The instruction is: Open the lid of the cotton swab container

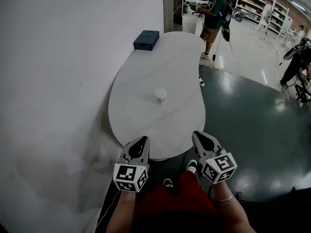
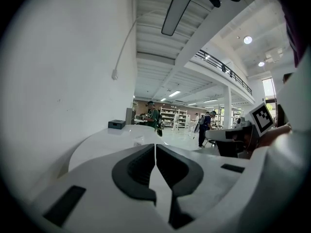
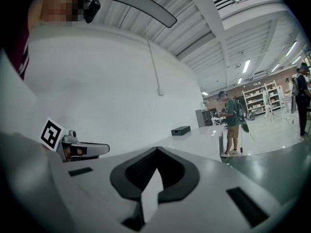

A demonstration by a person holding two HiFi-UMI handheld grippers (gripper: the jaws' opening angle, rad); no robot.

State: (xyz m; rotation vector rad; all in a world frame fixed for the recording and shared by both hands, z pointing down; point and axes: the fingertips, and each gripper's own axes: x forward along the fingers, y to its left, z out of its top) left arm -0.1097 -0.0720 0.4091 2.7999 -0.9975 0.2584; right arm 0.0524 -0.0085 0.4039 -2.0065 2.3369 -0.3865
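A small white cotton swab container point(image 1: 161, 96) stands upright with its lid on, near the middle of the white rounded table point(image 1: 146, 125). It shows faintly in the left gripper view as a pale container point(image 2: 139, 141) just beyond the jaws. My left gripper point(image 1: 142, 141) hovers at the table's near edge, jaws shut with nothing between them. My right gripper point(image 1: 198, 136) is held beside it, just off the table's near right edge, also shut and empty. Both stand well short of the container.
A dark blue box point(image 1: 146, 40) lies at the table's far end by the white wall point(image 1: 58, 81). A person point(image 1: 214, 18) stands beyond the table on the dark glossy floor point(image 1: 252, 120). Shelving fills the far background.
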